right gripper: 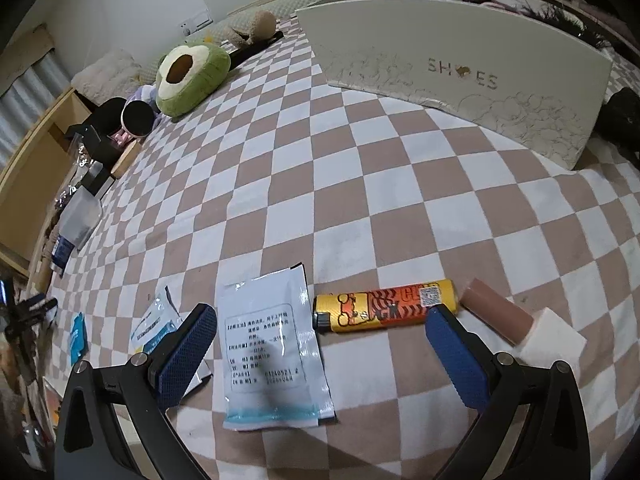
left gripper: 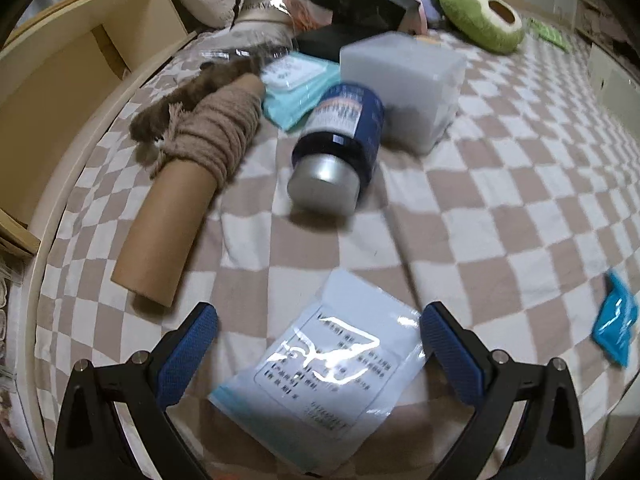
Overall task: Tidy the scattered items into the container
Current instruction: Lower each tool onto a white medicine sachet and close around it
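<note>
Sachet (right gripper: 272,344) between spread right tool (right gripper: 320,340) fingers | lighter (right gripper: 386,306) touching right finger | left tool (left gripper: 318,338) spread, empty

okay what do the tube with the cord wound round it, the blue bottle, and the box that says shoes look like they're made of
Tube: plain brown cardboard by its matte, even surface; the cord wound round it looks like tan fibre rope, frayed at the end.
Blue bottle: probably glossy plastic or glass, too blurred to tell, with a printed label and a silvery metallic-looking cap.
Shoe box: stiff off-white cardboard, matte, with a faint printed pattern.
</note>
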Available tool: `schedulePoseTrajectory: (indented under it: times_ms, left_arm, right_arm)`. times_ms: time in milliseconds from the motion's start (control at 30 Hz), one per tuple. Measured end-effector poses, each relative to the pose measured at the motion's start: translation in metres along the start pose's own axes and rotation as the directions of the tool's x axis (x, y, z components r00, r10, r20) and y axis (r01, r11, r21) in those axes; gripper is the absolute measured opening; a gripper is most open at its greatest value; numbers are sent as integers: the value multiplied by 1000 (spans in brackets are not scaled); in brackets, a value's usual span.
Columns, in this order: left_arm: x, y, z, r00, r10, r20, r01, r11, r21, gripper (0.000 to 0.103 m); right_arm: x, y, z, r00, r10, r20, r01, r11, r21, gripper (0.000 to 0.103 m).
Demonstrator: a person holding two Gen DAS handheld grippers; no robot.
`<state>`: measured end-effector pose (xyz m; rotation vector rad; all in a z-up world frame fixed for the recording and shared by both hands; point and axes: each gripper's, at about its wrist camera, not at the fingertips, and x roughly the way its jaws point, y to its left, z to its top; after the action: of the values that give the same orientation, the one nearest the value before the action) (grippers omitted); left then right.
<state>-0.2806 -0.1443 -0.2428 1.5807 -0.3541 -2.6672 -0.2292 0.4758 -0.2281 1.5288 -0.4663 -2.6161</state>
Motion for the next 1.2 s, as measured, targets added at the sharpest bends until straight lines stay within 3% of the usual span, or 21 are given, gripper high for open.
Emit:
schedulePoseTrajectory:
  times_ms: [167, 433, 667, 800, 933, 1100, 1200]
  left_arm:
    - [1, 3, -7, 998, -65, -19, 64, 998, -17, 103]
    - [-16, -22, -28, 988, -152, -15, 153, 984, 89, 102]
    - [-21, -30, -37, 987, -158, -5, 157, 982, 102, 100]
    - [-23, -33, -38, 988, -155, -1, 154, 983, 100, 96]
    - [-23, -31, -40, 985, -171, 1, 170, 981, 92, 94]
    - [-23, -27, -38, 984, -178, 10, 177, 981, 82, 80]
    - [-23, -25, -36, 984, -176, 11, 175, 982, 78, 74]
  right_arm:
    - [3, 0, 1, 1000, 4, 1, -4, 1000, 7, 103]
    - [2, -2, 0, 1000, -9, -9, 9, 1000, -17, 103]
    - [4, 37, -15, 995, -97, -29, 89, 975, -204, 103]
    - [23, 63, -28, 974, -214, -70, 182, 933, -311, 103]
    - [31, 63, -30, 971, -219, -99, 185, 944, -272, 103]
    - [31, 53, -26, 973, -198, -117, 167, 958, -233, 103]
    - [30, 56, -27, 974, -196, -114, 161, 950, -267, 93]
